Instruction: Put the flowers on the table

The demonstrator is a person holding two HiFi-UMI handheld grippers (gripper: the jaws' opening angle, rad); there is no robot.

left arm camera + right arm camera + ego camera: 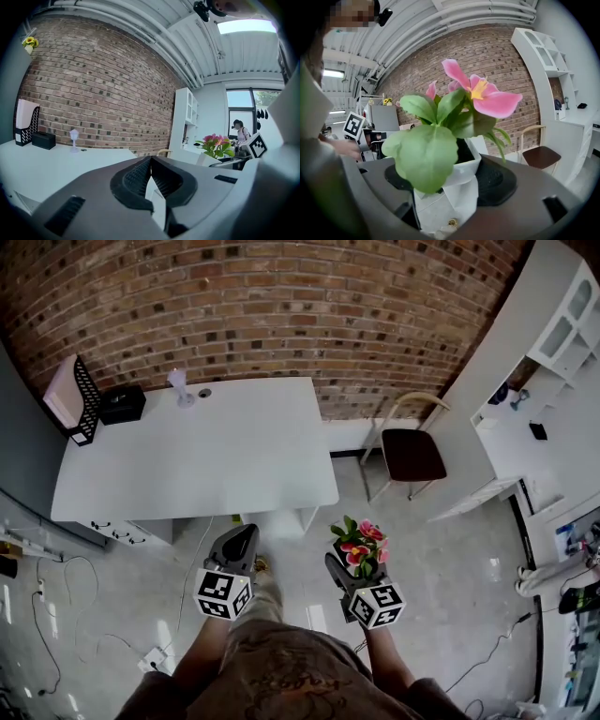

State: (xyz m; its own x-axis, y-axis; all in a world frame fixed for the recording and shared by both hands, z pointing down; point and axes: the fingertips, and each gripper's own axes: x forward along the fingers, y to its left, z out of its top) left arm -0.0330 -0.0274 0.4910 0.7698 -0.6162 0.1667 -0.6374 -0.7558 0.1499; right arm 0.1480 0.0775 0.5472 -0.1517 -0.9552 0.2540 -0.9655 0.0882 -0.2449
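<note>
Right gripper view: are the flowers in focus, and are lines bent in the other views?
Right gripper view: the flowers are sharp, the front leaf slightly soft. Head view: the table edges bow. Left gripper view: the brick wall curves.

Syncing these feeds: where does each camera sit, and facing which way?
Head view: on the head, steeply down at white rectangular table; forearms, left gripper, right gripper show.
Left gripper view: on that gripper, along shut jaws toward the table.
Right gripper view: along jaws clamping the white-potted pink flowers.
All three share the flowers.
</note>
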